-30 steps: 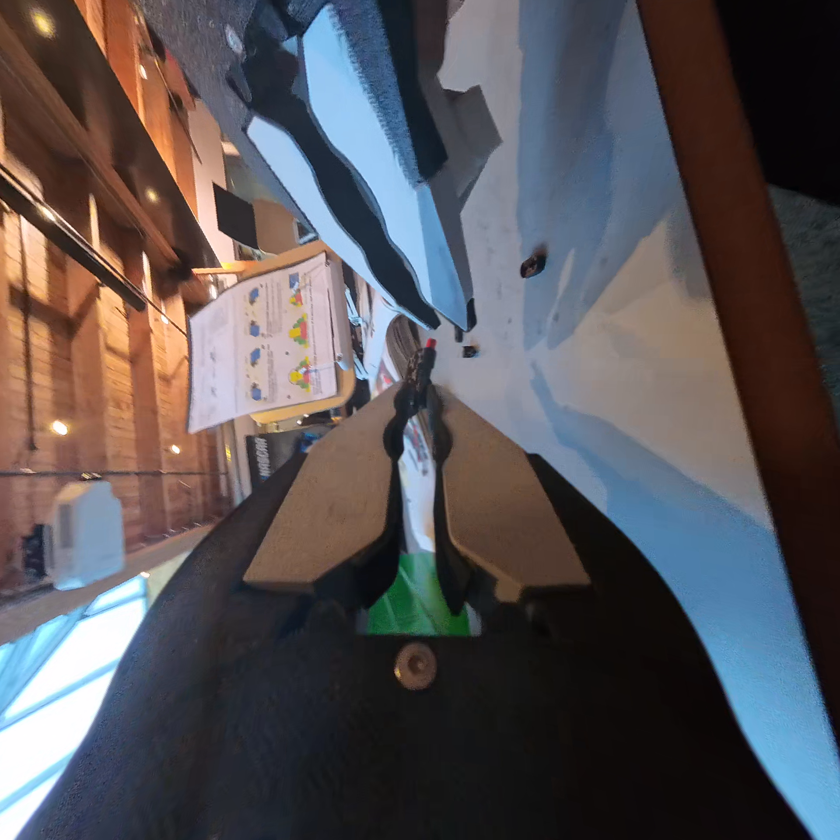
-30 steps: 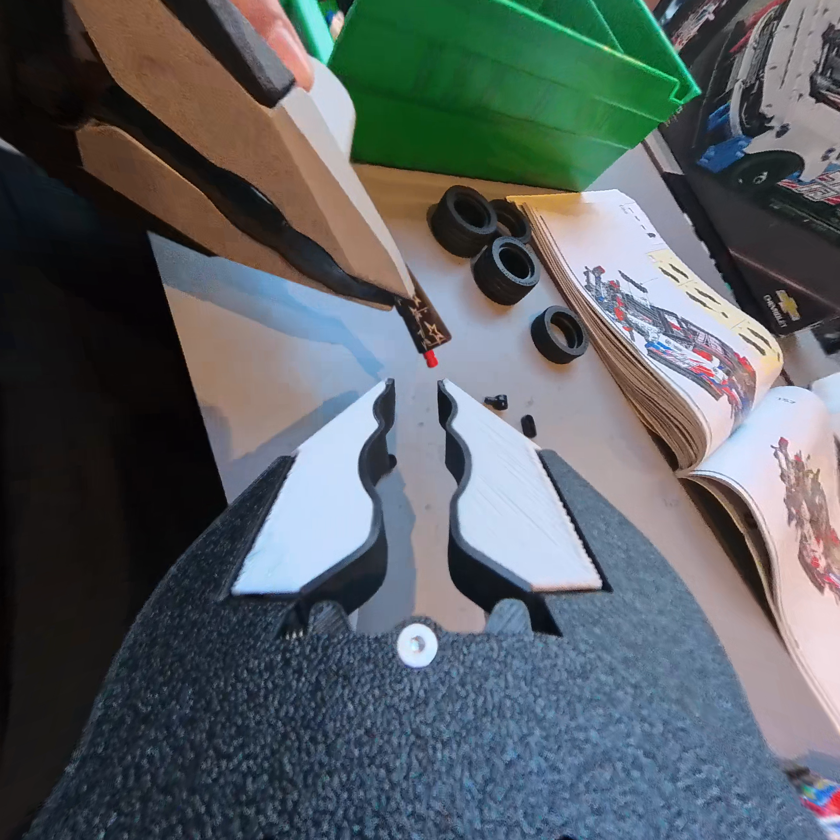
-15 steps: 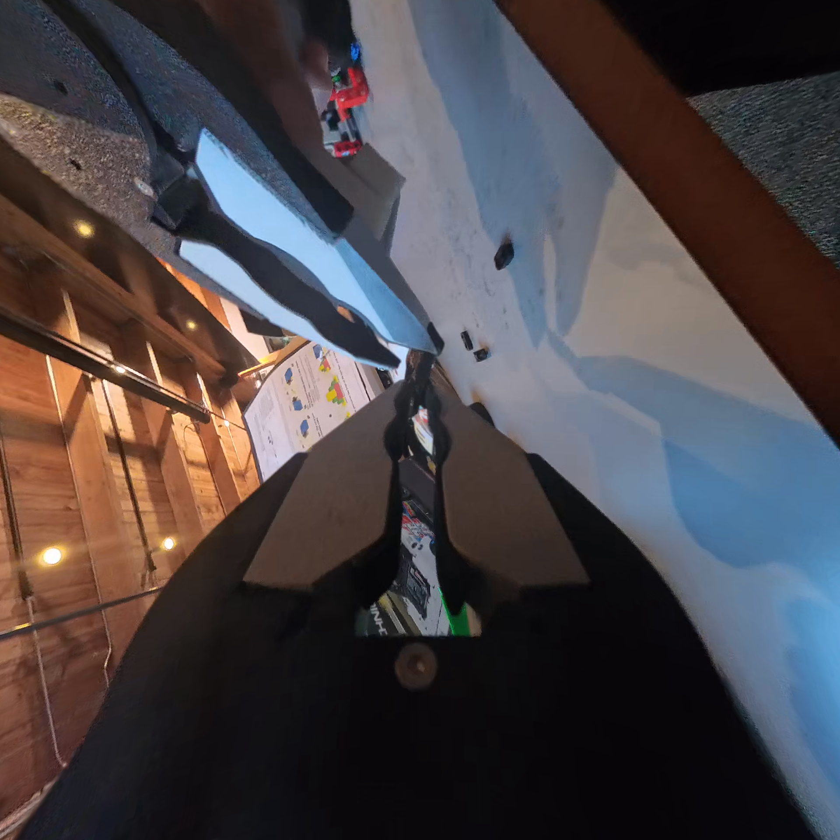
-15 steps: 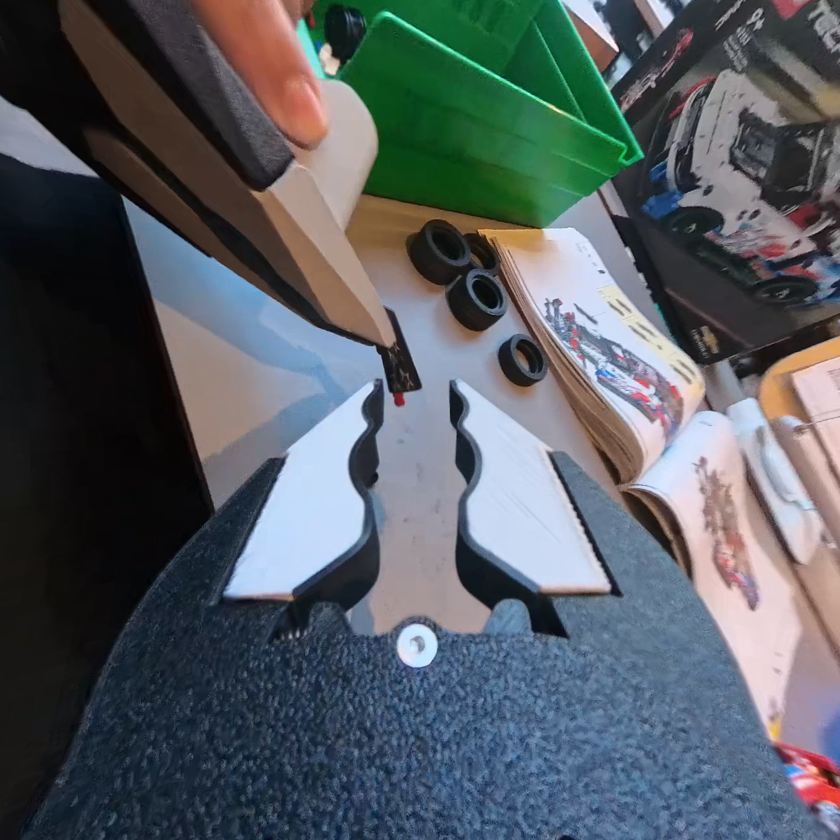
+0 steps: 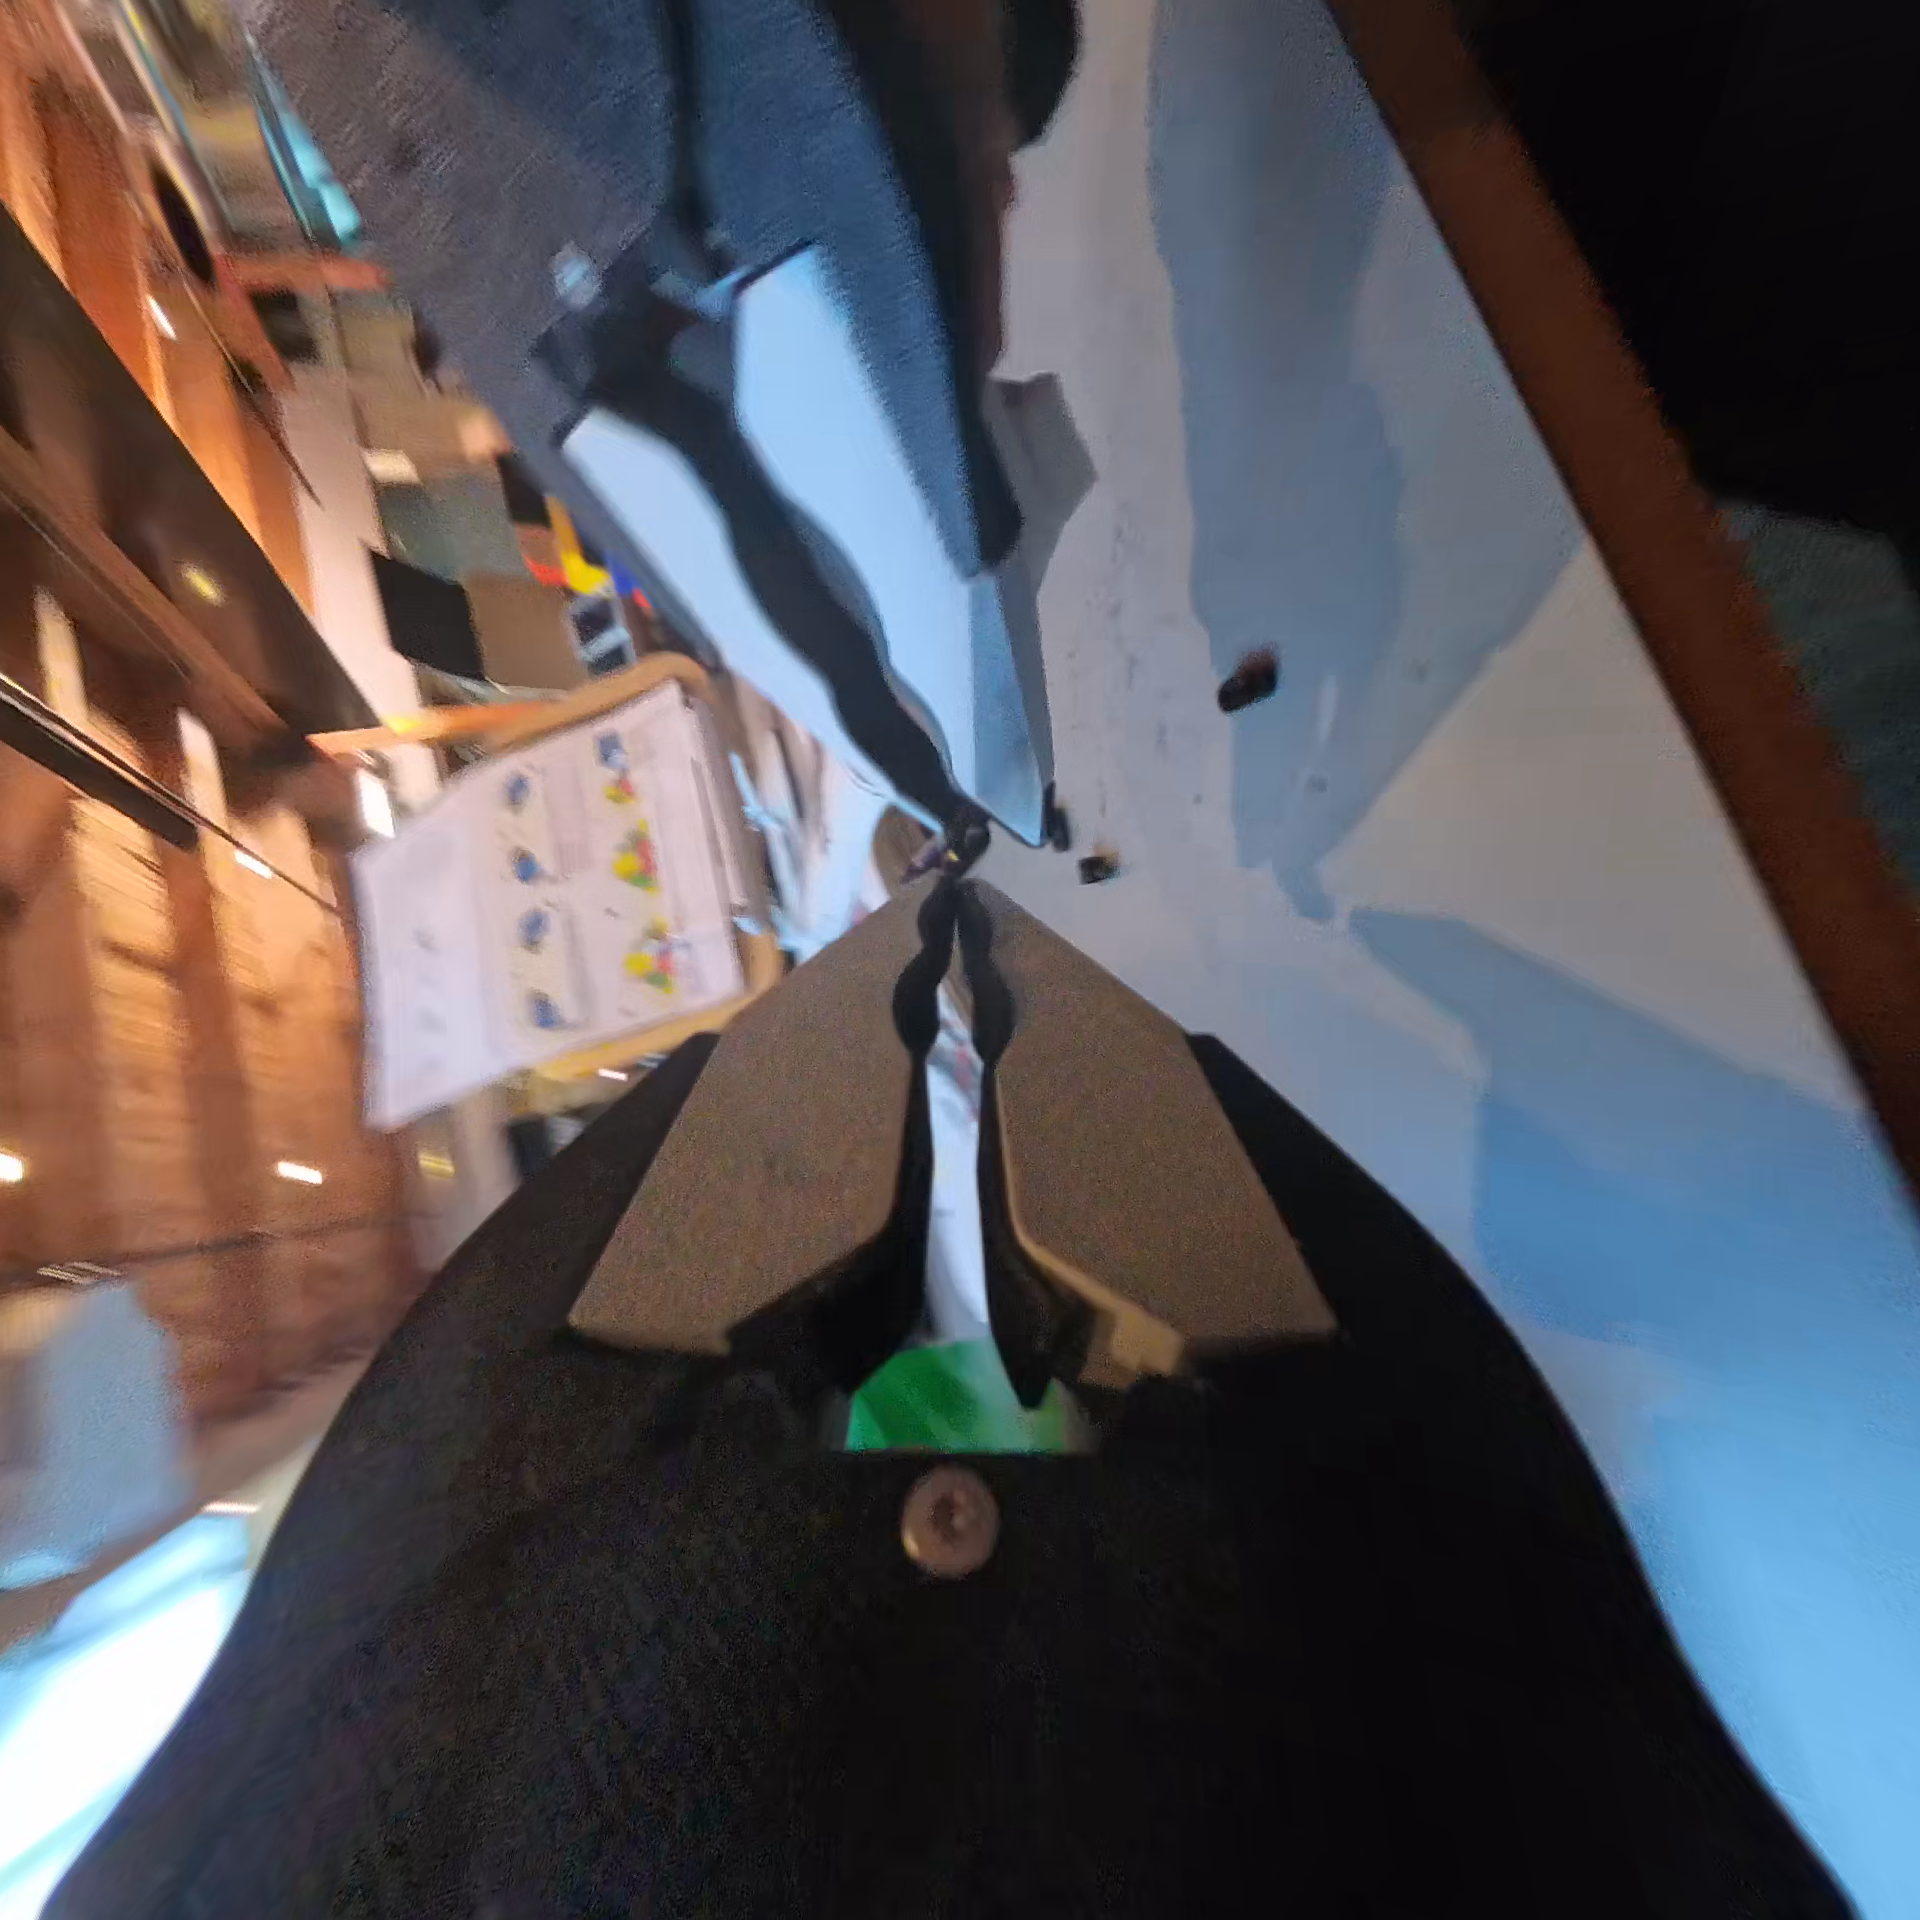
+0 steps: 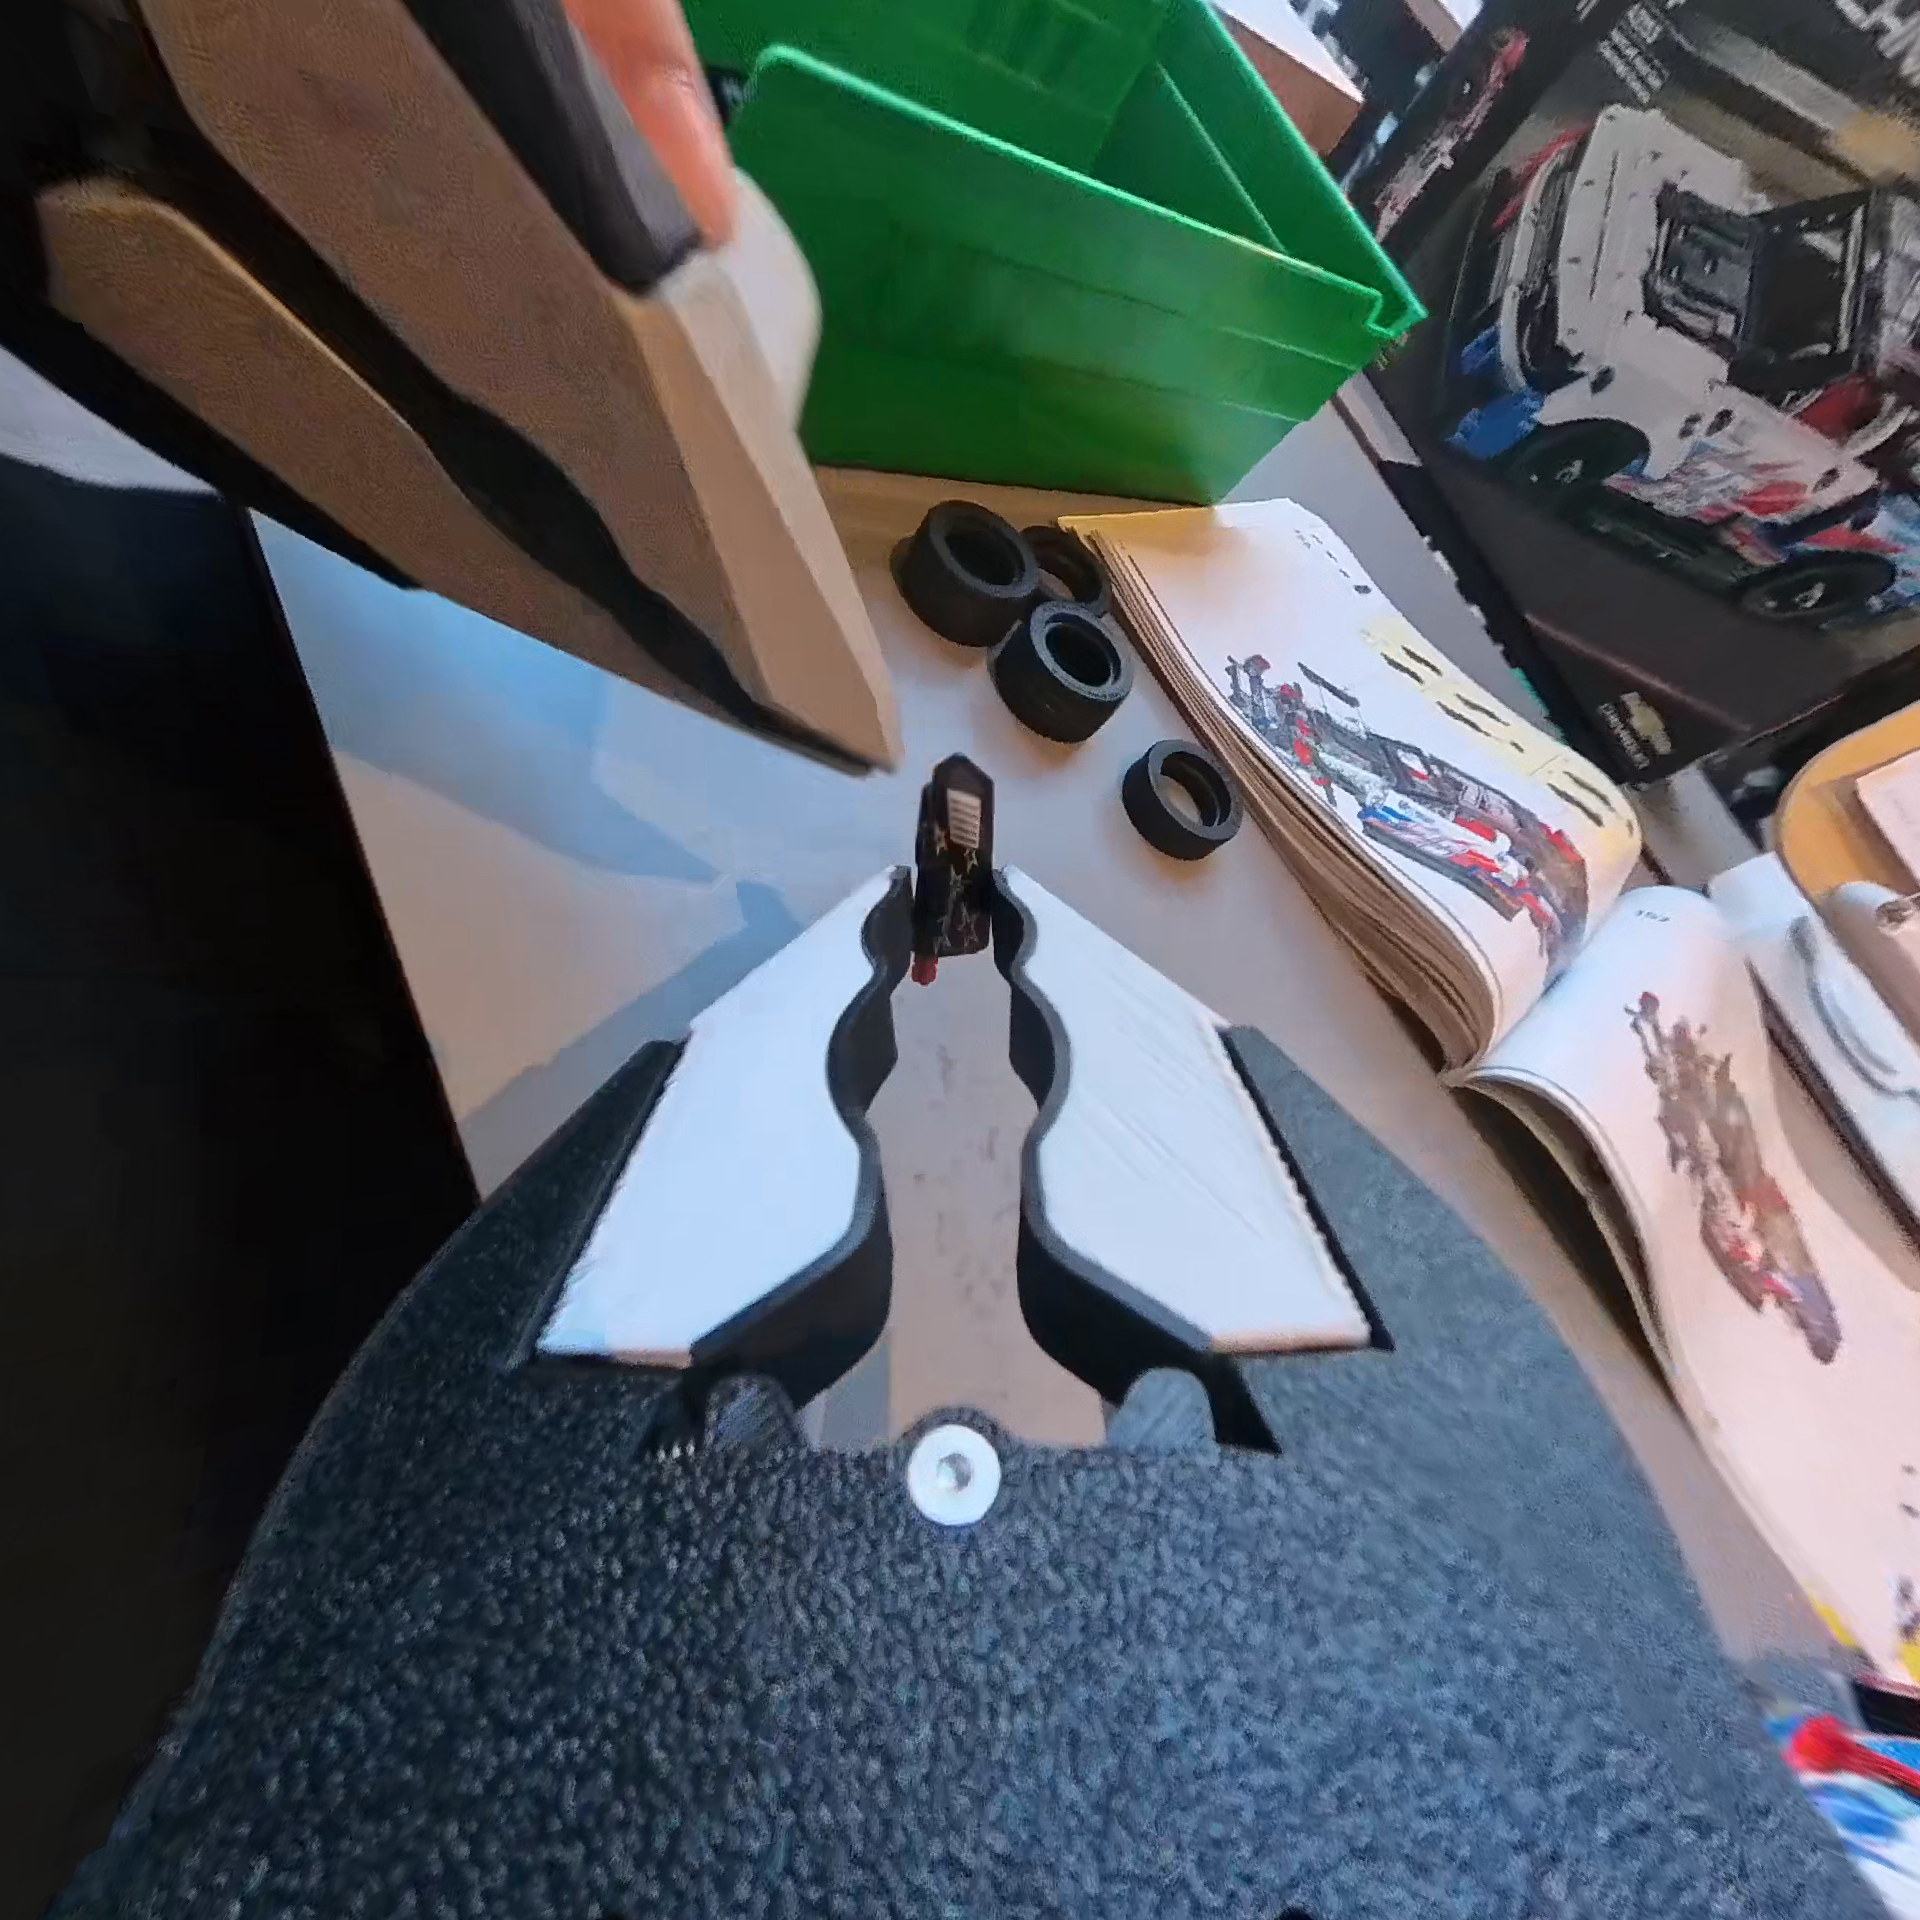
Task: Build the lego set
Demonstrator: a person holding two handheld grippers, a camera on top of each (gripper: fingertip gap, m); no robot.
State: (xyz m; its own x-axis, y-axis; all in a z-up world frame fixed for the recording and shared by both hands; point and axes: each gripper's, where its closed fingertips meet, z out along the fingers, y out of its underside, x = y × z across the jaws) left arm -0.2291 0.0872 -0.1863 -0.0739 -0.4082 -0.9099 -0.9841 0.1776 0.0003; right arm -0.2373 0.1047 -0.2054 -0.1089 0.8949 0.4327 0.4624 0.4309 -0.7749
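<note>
Looking like the handoff's done: your right gripper (image 6: 943, 902) now pinches the small black star-printed lego piece (image 6: 951, 871) between its jaws, left gripper (image 5: 948, 902) jaws pressed together, empty.

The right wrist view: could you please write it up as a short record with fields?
right gripper: shut on black starred lego piece, held above the table
left gripper: shut, close above the piece, seemingly apart from it
tyres: four, black, loose beside the open instruction booklet
bins: green, behind the tyres
</note>
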